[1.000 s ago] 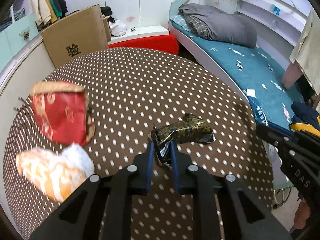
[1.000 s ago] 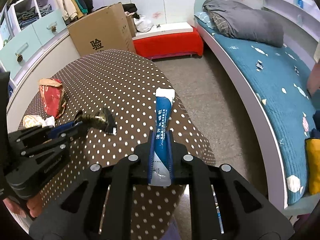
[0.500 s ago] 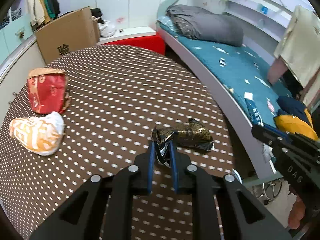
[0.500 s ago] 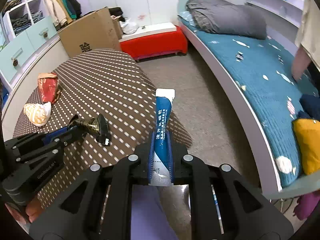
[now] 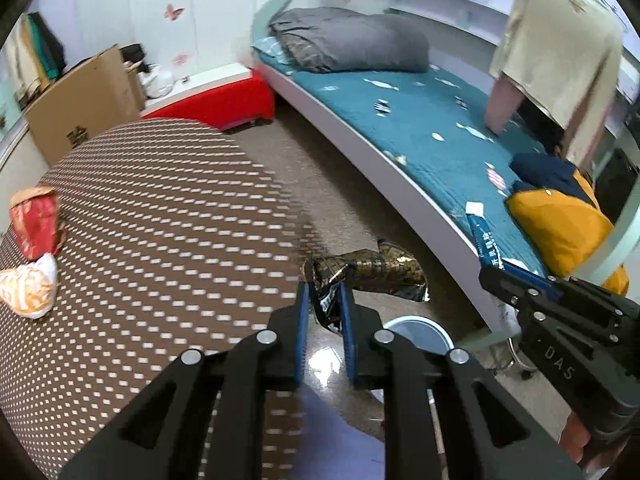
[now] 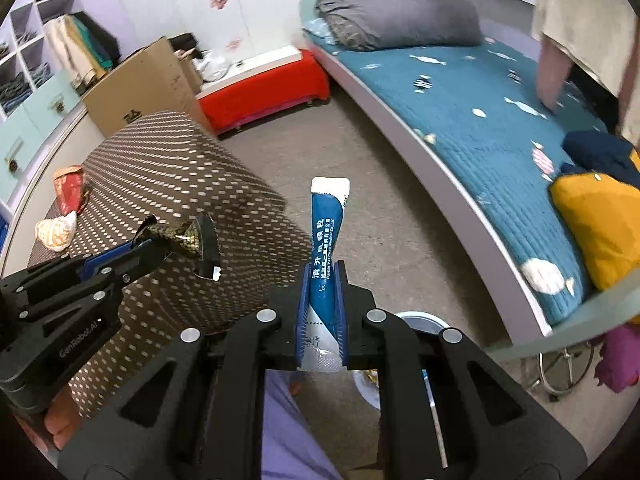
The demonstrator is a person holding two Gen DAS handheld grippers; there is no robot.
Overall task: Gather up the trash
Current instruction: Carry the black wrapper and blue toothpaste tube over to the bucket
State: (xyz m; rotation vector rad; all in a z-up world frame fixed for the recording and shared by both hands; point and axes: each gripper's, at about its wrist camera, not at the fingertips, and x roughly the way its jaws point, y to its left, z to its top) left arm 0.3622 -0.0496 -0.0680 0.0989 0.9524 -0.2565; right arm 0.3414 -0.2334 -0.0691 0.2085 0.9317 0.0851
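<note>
Holding trash in both: left tongs (image 5: 325, 300) clamped a dark wrapper (image 5: 368, 272), right tongs (image 6: 323, 292) a blue tube (image 6: 326, 236). Bin (image 5: 416, 330) sat just below. Two wrappers (image 5: 32, 264) remained on table (image 5: 160, 220), far left.

Table: round table in brown cloth with white dots (image 5: 160, 208).
Bed: curved white-framed bed with teal quilted cover (image 6: 472, 92); rolled grey duvet (image 6: 400, 16) at its head.
Bench: red-draped low bench (image 6: 264, 92) against the wall.
Box: brown cardboard box (image 5: 80, 100) beside the table.
Cushion: yellow cushion (image 6: 600, 220) on the bed.
</note>
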